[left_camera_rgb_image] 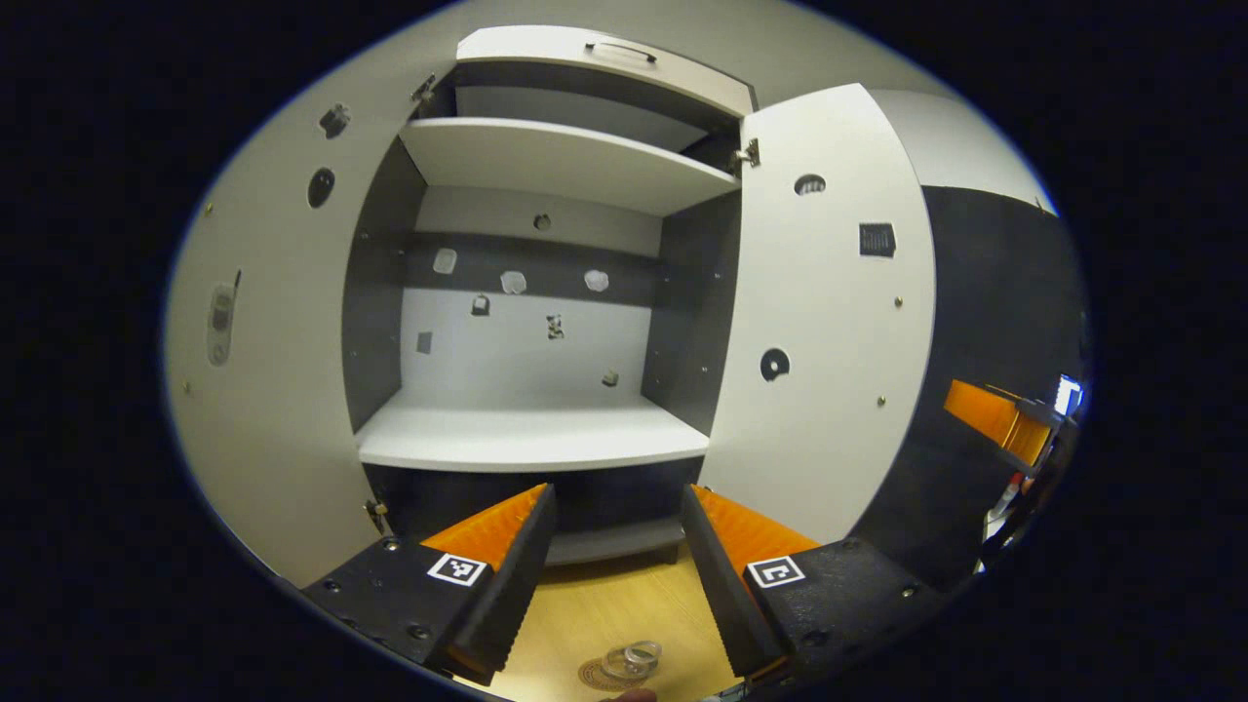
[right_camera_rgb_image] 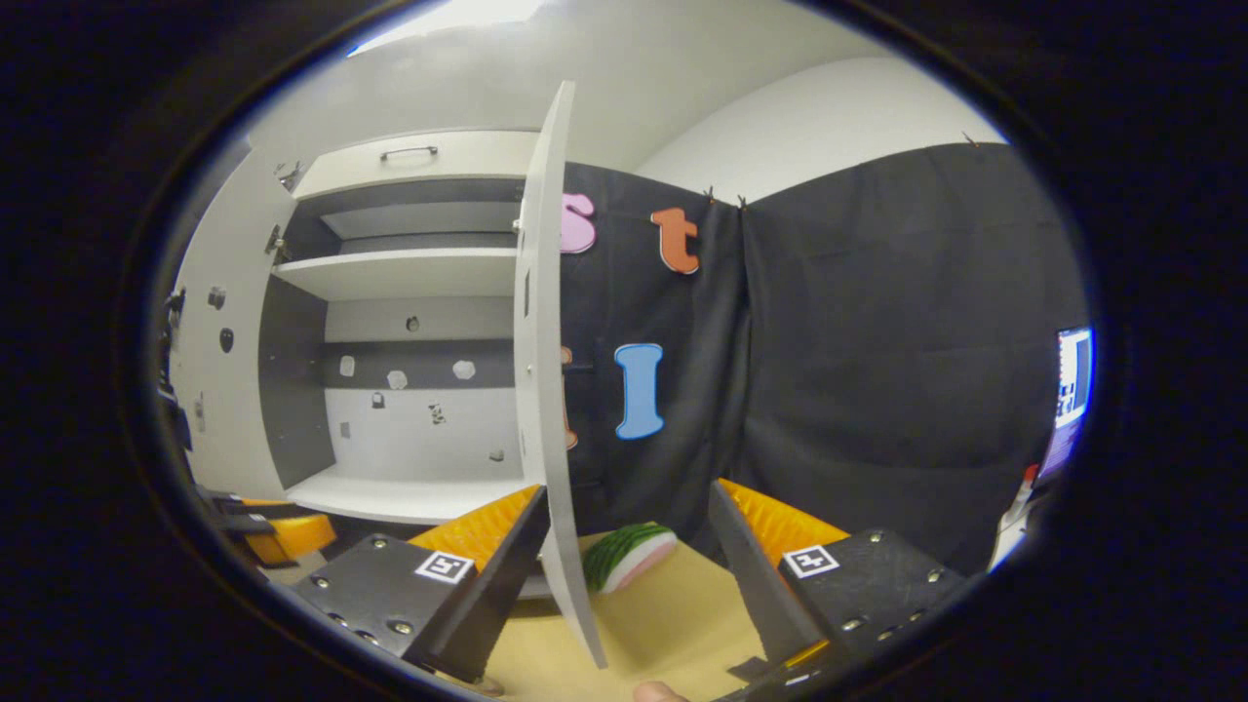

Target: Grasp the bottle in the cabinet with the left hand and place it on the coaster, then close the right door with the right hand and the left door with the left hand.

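The white cabinet (left_camera_rgb_image: 531, 439) stands open with bare shelves. Its left door (left_camera_rgb_image: 263, 390) and right door (left_camera_rgb_image: 829, 322) both swing outward. Low in the left gripper view, a clear bottle (left_camera_rgb_image: 634, 659), seen from above, rests on a round coaster (left_camera_rgb_image: 595, 676) on the wooden table. My left gripper (left_camera_rgb_image: 617, 497) is open above it, facing into the cabinet. In the right gripper view the right door (right_camera_rgb_image: 543, 390) is edge-on between the spread fingers of my open right gripper (right_camera_rgb_image: 629, 492), close to the left finger. The other gripper (right_camera_rgb_image: 278, 531) shows at the far left.
A watermelon-slice toy (right_camera_rgb_image: 629, 554) lies on the wooden table (right_camera_rgb_image: 673, 614) behind the right door. The black cloth wall (right_camera_rgb_image: 877, 370) hangs to the right of the cabinet. A lit screen (right_camera_rgb_image: 1072, 390) and a spray bottle (right_camera_rgb_image: 1016, 507) are at the far right.
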A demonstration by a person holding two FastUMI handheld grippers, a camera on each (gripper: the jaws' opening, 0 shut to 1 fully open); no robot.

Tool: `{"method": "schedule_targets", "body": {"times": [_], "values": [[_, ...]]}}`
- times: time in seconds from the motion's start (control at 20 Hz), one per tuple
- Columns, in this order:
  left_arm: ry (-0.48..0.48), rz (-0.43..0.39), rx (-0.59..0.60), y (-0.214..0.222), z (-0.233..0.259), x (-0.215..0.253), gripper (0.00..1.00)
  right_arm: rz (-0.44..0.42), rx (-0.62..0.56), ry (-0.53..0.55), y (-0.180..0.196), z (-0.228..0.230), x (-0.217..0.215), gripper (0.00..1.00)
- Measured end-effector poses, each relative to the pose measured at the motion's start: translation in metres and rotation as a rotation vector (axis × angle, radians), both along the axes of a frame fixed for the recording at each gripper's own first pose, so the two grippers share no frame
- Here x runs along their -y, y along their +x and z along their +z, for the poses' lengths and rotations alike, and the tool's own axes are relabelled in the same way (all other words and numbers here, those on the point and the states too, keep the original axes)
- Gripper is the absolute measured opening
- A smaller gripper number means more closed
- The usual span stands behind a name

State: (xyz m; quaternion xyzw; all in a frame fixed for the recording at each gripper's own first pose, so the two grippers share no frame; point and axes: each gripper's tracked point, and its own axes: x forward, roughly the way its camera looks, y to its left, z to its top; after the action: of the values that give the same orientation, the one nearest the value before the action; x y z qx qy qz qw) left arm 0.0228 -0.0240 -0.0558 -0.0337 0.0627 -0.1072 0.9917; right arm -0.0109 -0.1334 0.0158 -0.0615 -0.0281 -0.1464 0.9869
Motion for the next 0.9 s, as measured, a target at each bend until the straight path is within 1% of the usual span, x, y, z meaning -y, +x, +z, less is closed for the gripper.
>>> {"method": "schedule_targets", "body": {"times": [0.05,0.1,0.2,0.3,0.35,0.4,0.45,0.55,0.6,0.65,0.7,0.75,0.8,0.85,0.9], "values": [[-0.001,0.027,0.017,-0.003,0.012,-0.008,0.82,-0.004,0.019,-0.02,0.005,0.009,0.005,0.99],[-0.001,0.056,0.027,-0.007,0.022,-0.016,0.82,-0.007,0.037,-0.037,0.01,0.018,0.008,0.97],[-0.003,0.117,0.053,-0.015,0.037,-0.035,0.82,-0.011,0.074,-0.066,0.022,0.035,0.016,0.97],[-0.005,0.177,0.073,-0.024,0.048,-0.053,0.82,-0.049,0.105,-0.094,0.036,0.05,0.028,1.0],[-0.01,0.204,0.085,-0.029,0.052,-0.061,0.82,-0.073,0.11,-0.101,0.043,0.054,0.035,0.99],[-0.015,0.231,0.095,-0.035,0.055,-0.069,0.82,-0.081,0.107,-0.103,0.05,0.056,0.036,0.96],[-0.018,0.258,0.101,-0.041,0.057,-0.078,0.82,-0.074,0.095,-0.099,0.058,0.056,0.035,0.99],[-0.013,0.308,0.105,-0.053,0.055,-0.095,0.82,-0.077,0.088,-0.105,0.066,0.054,0.035,0.99],[-0.007,0.331,0.102,-0.058,0.054,-0.102,0.82,-0.066,0.098,-0.117,0.068,0.057,0.035,0.92],[-0.002,0.351,0.097,-0.062,0.052,-0.108,0.82,-0.052,0.102,-0.127,0.068,0.059,0.033,0.95],[0.0,0.366,0.091,-0.066,0.05,-0.114,0.82,-0.04,0.094,-0.136,0.069,0.058,0.032,0.95],[-0.002,0.374,0.088,-0.069,0.049,-0.116,0.82,-0.031,0.091,-0.134,0.069,0.058,0.031,0.92],[-0.006,0.375,0.09,-0.071,0.05,-0.118,0.82,-0.021,0.084,-0.122,0.068,0.059,0.031,0.95],[-0.01,0.374,0.094,-0.071,0.051,-0.118,0.82,-0.008,0.078,-0.109,0.068,0.058,0.029,0.94],[-0.012,0.375,0.098,-0.072,0.053,-0.118,0.82,0.006,0.071,-0.101,0.067,0.056,0.029,0.92]]}}
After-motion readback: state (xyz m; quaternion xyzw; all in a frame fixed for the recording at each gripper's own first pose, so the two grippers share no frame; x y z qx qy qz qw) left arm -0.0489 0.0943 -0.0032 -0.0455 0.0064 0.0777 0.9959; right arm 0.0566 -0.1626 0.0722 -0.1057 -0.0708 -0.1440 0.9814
